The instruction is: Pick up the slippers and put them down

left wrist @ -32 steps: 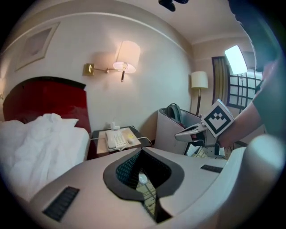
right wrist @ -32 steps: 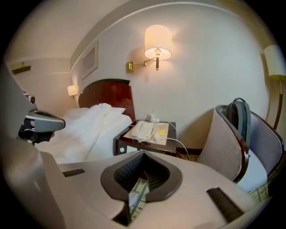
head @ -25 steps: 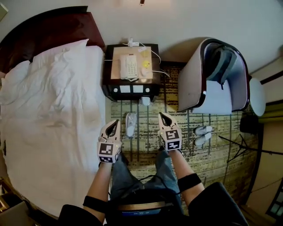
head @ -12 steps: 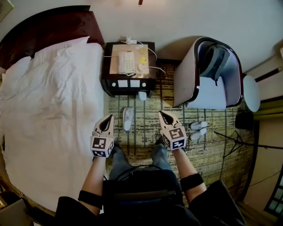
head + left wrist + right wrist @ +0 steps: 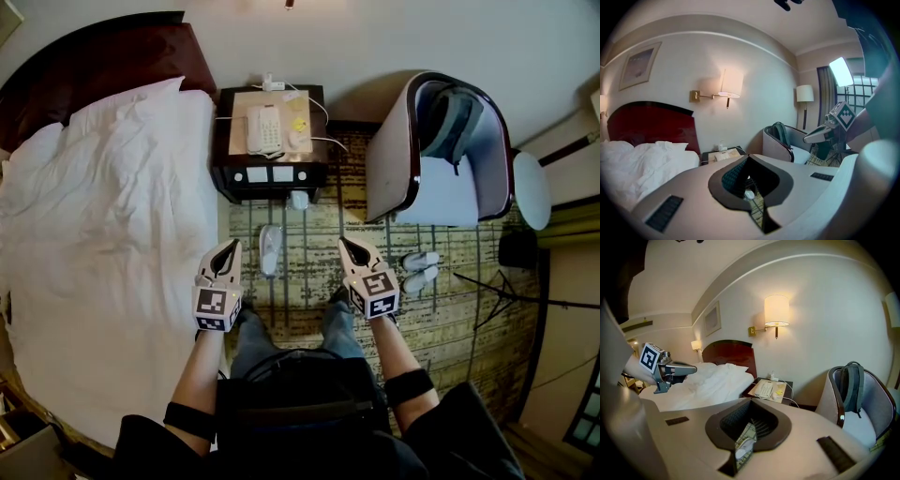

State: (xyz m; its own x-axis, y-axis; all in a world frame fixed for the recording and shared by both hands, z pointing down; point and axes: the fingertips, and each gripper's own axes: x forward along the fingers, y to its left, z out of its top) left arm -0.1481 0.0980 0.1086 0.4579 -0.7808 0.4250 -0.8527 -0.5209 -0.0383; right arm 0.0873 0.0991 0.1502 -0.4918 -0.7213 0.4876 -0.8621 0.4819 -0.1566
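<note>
Well, the left tongs [image 5: 229, 247] and the right tongs [image 5: 346, 244] are both pressed together with nothing in them, held above the carpet [image 5: 309, 295]. One white slipper [image 5: 270, 250] lies towards the carpet's far edge, near the nightstand [image 5: 272, 176]. A white pair [image 5: 419, 270] sits by the armchair [image 5: 398, 178], well apart. Lowered shut like this, I'd guess the tips would only shove a slipper along rather than catch it.

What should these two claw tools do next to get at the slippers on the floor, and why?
Probably swing the left gripper down toward the single white slipper on the carpet, opening its jaws on the way. Both it and the right gripper are shut and empty, and that slipper lies nearest, between the two; the pair of slippers lies further right.
</note>
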